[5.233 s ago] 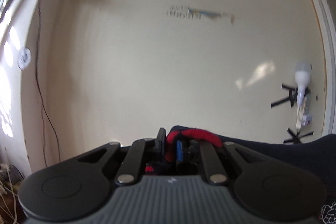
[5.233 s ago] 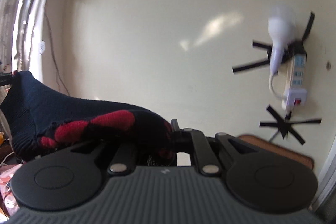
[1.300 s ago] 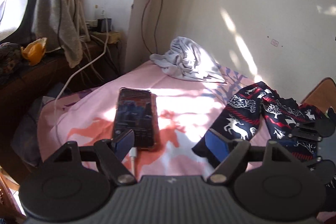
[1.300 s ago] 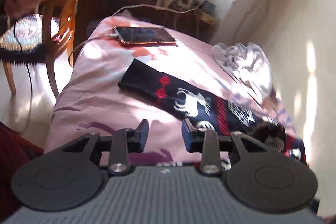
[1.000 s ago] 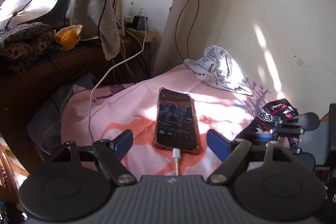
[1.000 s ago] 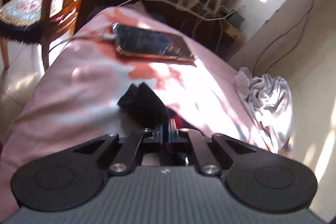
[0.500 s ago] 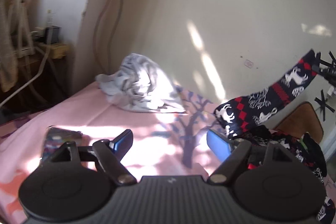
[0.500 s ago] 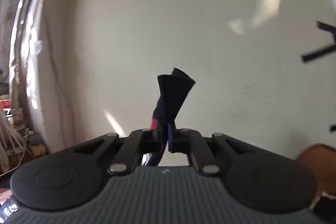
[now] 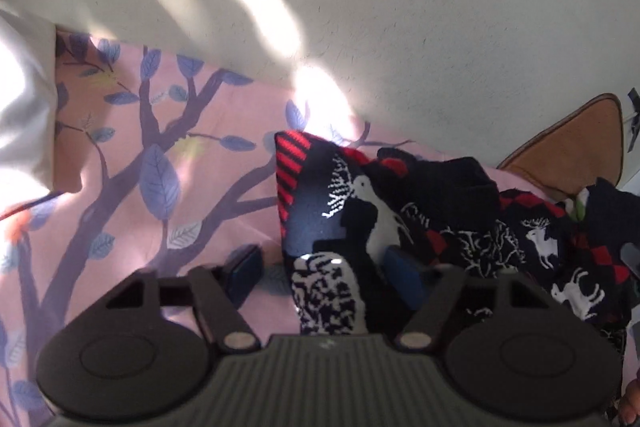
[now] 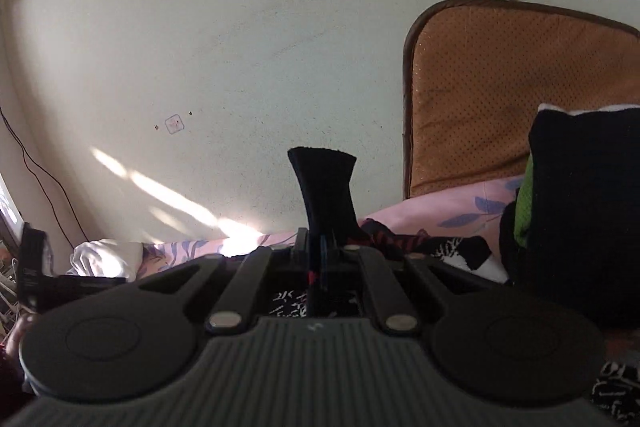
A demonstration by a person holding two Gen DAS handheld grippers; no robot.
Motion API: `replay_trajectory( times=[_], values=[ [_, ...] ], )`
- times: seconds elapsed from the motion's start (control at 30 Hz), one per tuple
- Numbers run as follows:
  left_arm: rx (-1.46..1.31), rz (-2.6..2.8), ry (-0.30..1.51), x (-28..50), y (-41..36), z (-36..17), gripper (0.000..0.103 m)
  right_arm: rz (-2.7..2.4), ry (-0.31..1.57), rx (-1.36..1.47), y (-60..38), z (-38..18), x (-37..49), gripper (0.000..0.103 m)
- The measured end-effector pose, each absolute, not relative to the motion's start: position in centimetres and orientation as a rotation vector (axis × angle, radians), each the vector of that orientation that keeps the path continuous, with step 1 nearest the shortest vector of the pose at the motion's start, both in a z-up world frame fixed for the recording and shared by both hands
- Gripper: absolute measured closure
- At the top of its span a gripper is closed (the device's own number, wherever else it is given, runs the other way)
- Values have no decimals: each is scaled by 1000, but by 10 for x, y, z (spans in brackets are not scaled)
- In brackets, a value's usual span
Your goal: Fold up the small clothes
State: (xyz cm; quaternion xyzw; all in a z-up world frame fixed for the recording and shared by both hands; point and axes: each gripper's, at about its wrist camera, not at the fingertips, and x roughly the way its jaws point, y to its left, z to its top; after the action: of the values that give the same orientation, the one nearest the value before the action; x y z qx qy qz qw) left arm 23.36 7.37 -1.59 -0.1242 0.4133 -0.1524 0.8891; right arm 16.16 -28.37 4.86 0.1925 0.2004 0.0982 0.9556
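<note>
The right gripper (image 10: 319, 259) is clamped on a dark sock cuff (image 10: 325, 187) that stands up beyond it. The left gripper (image 9: 324, 275), its jaws just closing, straddles a reindeer-patterned sock (image 9: 340, 211) on the pink bedsheet (image 9: 120, 167) without pinching it.

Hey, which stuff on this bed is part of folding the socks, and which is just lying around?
Job:
reindeer sock between the left tongs, which have been closing
sock cuff clamped in the right tongs

Lying about:
white cloth
brown cushion
</note>
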Motion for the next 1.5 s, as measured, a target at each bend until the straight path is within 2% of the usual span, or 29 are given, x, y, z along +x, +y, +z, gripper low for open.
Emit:
replay_trajectory(
  times=[0.03, 0.07, 0.13, 0.23, 0.33, 0.37, 0.43, 0.5, 0.57, 0.63, 0.67, 0.8, 0.97, 1.07, 1.13, 1.23, 1.27, 1.3, 1.33, 1.37, 1.5],
  values=[
    [-262, -338, 860, 234, 73, -17, 79, 204, 403, 388, -282, 52, 163, 95],
    [-290, -343, 846, 232, 74, -16, 84, 208, 399, 383, -278, 54, 164, 95],
    [-348, -343, 784, 222, 81, -13, 87, 232, 370, 401, -274, 57, 166, 95],
    [-446, -283, 648, 198, 105, -5, 87, 274, 228, 438, -275, 74, 151, 95],
    [-484, -250, 647, 195, 121, -6, 87, 214, 223, 401, -272, 74, 146, 92],
    [-482, -245, 646, 195, 123, -8, 87, 165, 286, 346, -269, 68, 151, 92],
    [-464, -230, 701, 205, 120, -16, 86, 51, 438, 227, -265, 50, 160, 85],
    [-405, -195, 765, 210, 112, -29, 82, -13, 516, 200, -273, 38, 154, 85],
    [-389, -195, 748, 208, 115, -23, 78, -42, 462, 251, -289, 46, 129, 82],
    [-414, -178, 679, 200, 123, -11, 73, -89, 398, 246, -300, 61, 100, 71],
    [-428, -164, 653, 196, 127, -5, 68, -104, 384, 229, -304, 68, 88, 71],
    [-502, -234, 575, 184, 129, 13, 64, -174, 397, 89, -311, 83, 42, 71],
    [-449, -396, 582, 176, 87, 13, 49, -239, 504, -81, -310, 66, 24, 71],
    [-383, -443, 607, 170, 66, 3, 49, -214, 551, -96, -316, 53, 39, 68],
    [-351, -454, 634, 172, 58, -6, 49, -176, 565, -132, -311, 49, 55, 52],
    [-329, -450, 674, 178, 54, -18, 49, -144, 603, -274, -294, 36, 85, 46],
    [-317, -446, 686, 179, 54, -21, 49, -148, 639, -315, -291, 29, 98, 48],
    [-297, -438, 703, 179, 52, -24, 49, -152, 677, -335, -290, 24, 109, 65],
    [-272, -423, 725, 181, 50, -28, 49, -154, 711, -335, -291, 26, 119, 93],
    [-251, -419, 721, 181, 48, -28, 50, -154, 682, -300, -293, 39, 122, 97],
    [-215, -415, 717, 179, 44, -28, 49, -153, 413, -122, -303, 134, 121, 97]
  ],
)
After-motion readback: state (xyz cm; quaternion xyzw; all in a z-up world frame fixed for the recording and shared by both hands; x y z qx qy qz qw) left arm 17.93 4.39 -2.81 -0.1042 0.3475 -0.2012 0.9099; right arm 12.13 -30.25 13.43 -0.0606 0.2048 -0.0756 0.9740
